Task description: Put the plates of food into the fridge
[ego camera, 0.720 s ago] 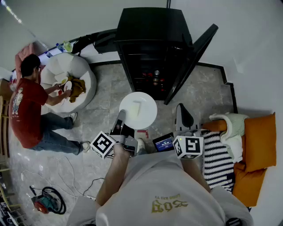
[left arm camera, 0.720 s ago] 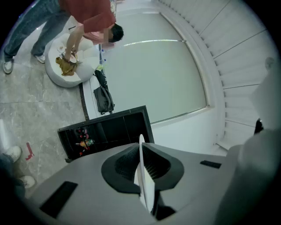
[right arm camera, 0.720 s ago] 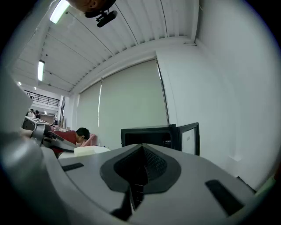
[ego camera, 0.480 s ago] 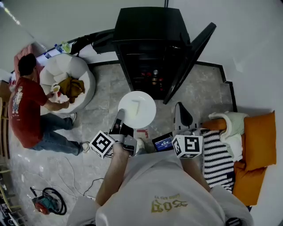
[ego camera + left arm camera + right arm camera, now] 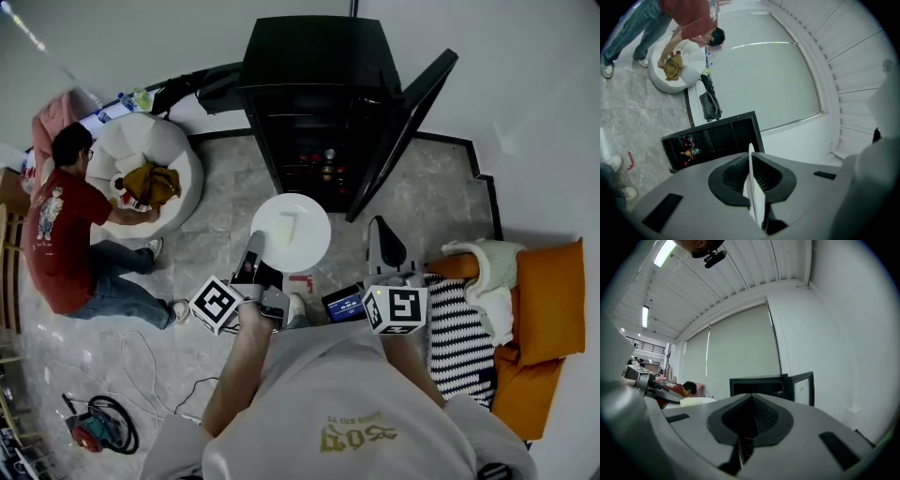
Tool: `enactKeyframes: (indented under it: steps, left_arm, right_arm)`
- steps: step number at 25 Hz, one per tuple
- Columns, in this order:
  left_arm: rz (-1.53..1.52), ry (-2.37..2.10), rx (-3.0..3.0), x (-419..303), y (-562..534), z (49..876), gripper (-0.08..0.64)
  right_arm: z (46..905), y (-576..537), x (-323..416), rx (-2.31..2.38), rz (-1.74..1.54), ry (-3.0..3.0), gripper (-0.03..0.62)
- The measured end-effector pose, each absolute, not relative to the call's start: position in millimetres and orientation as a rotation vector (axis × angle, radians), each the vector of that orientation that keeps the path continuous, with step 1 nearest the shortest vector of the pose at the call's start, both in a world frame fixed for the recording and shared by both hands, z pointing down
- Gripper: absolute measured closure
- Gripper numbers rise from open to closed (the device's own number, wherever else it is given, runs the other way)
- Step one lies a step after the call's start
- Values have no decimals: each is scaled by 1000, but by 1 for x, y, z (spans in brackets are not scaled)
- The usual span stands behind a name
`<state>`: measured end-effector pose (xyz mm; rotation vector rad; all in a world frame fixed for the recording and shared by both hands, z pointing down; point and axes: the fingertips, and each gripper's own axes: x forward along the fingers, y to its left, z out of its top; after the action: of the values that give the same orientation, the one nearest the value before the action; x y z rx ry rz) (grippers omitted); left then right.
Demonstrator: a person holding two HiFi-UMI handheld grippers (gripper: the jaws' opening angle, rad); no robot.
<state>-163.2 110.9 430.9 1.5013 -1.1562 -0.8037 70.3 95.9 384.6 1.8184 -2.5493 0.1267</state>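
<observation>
I judge this the carrying step: my left gripper (image 5: 254,246) pinches the rim of the plate (image 5: 291,232), held level before the open fridge (image 5: 319,103). My right gripper (image 5: 382,236) is closed on nothing. Next I must advance and slide the plate inside.

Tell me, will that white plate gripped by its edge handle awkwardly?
The plate looks rigid, probably ceramic, so breakable if dropped. The left gripper pinches only its rim, so it may sag or slip. The pale food lies loose and could slide if it tilts.
</observation>
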Motion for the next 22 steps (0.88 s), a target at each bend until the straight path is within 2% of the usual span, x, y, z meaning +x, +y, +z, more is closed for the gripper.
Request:
enactKeyframes:
  steps: [22]
  left_arm:
    - [-829,-1192,1472,-107,128,434,541]
  right_arm:
    - [397,105,116,1743,177,-2596,584]
